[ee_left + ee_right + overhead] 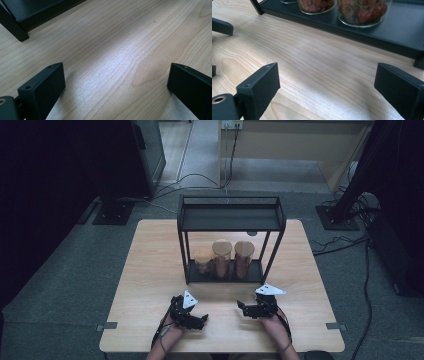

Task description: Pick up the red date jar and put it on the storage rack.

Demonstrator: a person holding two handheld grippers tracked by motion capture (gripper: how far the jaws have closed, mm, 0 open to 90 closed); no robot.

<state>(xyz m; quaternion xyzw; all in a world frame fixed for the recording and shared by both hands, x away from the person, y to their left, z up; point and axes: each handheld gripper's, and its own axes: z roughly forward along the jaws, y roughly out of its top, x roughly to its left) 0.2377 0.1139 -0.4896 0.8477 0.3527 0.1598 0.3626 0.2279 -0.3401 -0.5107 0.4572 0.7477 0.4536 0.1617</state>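
Observation:
A black two-tier metal rack point(230, 218) stands at the middle back of the wooden table point(150, 270). Three glass jars with wooden lids sit side by side on its lower tier: a short one point(202, 262), a taller one point(222, 258) and another tall one point(244, 257). In the right gripper view two jars point(317, 5) point(364, 11) hold reddish-brown contents on the rack's base point(367, 31). My left gripper point(200, 320) point(115, 75) rests low over bare wood, jaws wide apart and empty. My right gripper point(243, 308) point(327, 72) is also open and empty, just in front of the rack.
The rack's front corner foot point(21, 37) lies ahead of the left gripper. A jaw of the other gripper point(222, 26) shows at the left of the right gripper view. Cables point(345, 242) and stand bases point(112, 212) lie on the floor around the table.

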